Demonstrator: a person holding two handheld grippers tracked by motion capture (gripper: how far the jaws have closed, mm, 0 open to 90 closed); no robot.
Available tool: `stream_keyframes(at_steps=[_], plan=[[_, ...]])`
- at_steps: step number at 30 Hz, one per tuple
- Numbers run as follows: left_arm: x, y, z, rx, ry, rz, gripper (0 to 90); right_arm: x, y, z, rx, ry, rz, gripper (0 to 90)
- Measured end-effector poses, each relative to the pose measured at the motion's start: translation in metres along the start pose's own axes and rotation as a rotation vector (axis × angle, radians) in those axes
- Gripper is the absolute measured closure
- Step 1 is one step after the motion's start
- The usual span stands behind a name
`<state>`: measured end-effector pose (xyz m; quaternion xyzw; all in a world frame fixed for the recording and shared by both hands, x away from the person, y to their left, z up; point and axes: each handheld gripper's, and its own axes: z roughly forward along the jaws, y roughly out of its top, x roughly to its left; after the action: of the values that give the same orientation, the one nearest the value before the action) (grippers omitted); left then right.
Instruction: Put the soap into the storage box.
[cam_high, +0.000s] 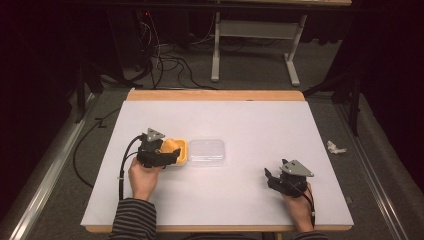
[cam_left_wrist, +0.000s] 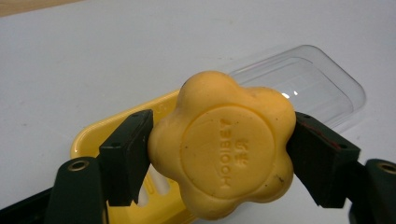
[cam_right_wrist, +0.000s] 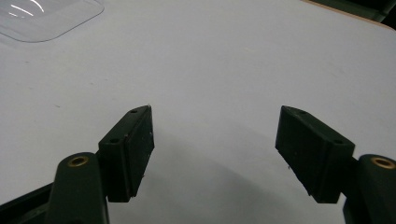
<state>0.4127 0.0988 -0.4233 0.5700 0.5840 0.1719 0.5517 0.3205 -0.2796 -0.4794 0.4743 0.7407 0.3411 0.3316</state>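
Left gripper (cam_left_wrist: 219, 154): clamped on the soap, one jaw pressing each side of it; in the high view it sits at the left of the worktop, over the dish's left end.
Right gripper (cam_right_wrist: 215, 154): jaws spread wide with nothing between them, bare worktop beneath; in the high view it rests in the person's hand near the front right of the worktop, well apart from the dish and lid.
Soap (cam_left_wrist: 223, 144): yellow-orange, flower-shaped, with a round stamped face carrying raised letters; held above the dish, face turned toward the left gripper's camera.
Dish (cam_left_wrist: 107, 128): yellow, slotted bottom, lying on the worktop just under and behind the soap.
Lid (cam_high: 206, 152): clear plastic, rounded rectangle, lying flat just beside the dish's right side; whether they touch cannot be told.
Worktop (cam_high: 240, 200): white sheet over a wooden top.
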Motion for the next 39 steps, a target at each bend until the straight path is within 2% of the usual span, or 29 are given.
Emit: stream_keyframes(at_steps=[7, 19, 25, 34, 39], plan=[[0.005, 0.0, 0.008, 0.0, 0.016, -0.022, 27.7, 0.0, 0.0, 0.0, -0.003, -0.001, -0.003, 28.5], [0.015, -0.007, 0.026, 0.043, 0.076, -0.009, 27.7, 0.0, 0.0, 0.0, -0.005, 0.001, 0.005, 28.3], [0.016, -0.008, 0.033, 0.051, 0.085, -0.031, 27.6, -0.001, 0.0, 0.001, -0.002, 0.001, 0.006, 28.2], [0.02, -0.013, 0.039, 0.068, 0.111, -0.02, 27.5, -0.001, 0.0, 0.0, -0.001, 0.001, 0.009, 28.0], [0.023, -0.014, 0.041, 0.07, 0.12, -0.029, 27.5, -0.001, 0.0, 0.0, 0.0, 0.001, 0.008, 28.0]])
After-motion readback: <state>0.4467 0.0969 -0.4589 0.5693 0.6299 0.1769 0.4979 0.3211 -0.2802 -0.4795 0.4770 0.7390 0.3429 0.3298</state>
